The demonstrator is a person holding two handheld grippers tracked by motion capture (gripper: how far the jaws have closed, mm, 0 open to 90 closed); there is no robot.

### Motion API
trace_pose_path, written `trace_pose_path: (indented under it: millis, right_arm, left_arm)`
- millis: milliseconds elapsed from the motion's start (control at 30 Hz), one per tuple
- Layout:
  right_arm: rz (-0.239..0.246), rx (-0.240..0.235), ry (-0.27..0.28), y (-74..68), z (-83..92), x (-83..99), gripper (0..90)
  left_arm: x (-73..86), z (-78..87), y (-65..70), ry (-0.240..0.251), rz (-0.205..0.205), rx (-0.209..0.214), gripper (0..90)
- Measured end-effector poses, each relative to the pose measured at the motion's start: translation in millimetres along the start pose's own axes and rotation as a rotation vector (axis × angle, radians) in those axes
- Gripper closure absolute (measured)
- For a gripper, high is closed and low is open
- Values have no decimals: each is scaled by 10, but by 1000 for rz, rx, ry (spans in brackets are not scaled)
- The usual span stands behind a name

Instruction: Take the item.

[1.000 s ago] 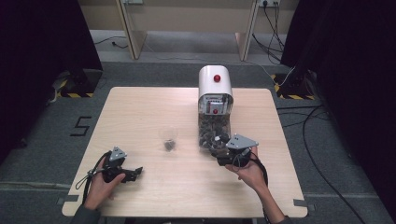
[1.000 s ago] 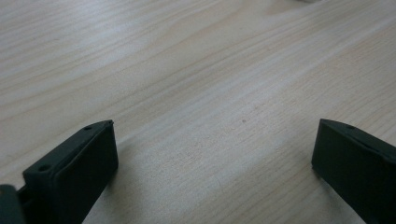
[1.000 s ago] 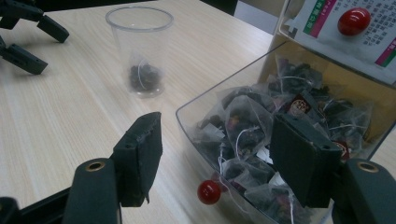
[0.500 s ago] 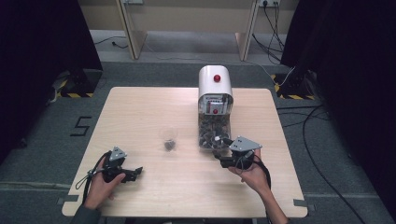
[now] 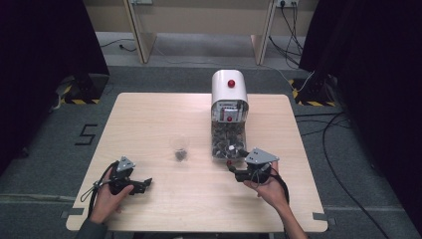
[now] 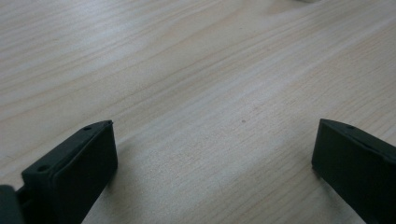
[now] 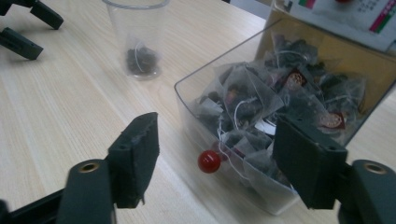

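Tea-bag drawer (image 7: 243, 140) of dispenser (image 5: 229, 107), pulled open beside right tool (image 7: 215, 161), jaws apart and empty, lined on red knob (image 7: 208, 161); cup (image 7: 137, 39) near; left tool (image 6: 212, 154) apart on table (image 6: 187, 70); knob is best pinched squarely.

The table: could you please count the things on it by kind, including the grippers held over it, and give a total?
Tea bag dispenser: 1
Clear plastic cup, with a tea bag inside: 1
Grippers: 2, left gripper and right gripper, both open
Loose tea bags in the dispenser tray: too many to count
Total without the loose bags: 4
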State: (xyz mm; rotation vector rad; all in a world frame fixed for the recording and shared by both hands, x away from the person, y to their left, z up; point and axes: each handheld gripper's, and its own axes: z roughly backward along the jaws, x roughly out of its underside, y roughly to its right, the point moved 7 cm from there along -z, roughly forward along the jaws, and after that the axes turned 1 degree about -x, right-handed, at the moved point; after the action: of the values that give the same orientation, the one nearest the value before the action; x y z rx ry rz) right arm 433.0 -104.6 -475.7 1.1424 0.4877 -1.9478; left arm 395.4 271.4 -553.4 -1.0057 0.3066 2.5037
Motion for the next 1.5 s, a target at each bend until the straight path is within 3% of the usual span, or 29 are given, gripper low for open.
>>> trace_pose_path:
  millis: [300, 733, 1033, 1500]
  right_arm:
    - [-57, 42, 17, 6, 40, 70, 267]
    - [-60, 53, 35, -18, 118, 203, 267]
    - [-73, 76, -12, -34, 258, 499, 261]
    - [-91, 78, -28, -44, 324, 601, 261]
  left_arm:
    - [1, 1, 1, 0, 0, 0, 0]
    - [1, 2, 1, 0, 0, 0, 0]
    - [1, 1, 2, 3, -2, 0, 0]
    - [5, 6, 3, 2, -3, 0, 0]
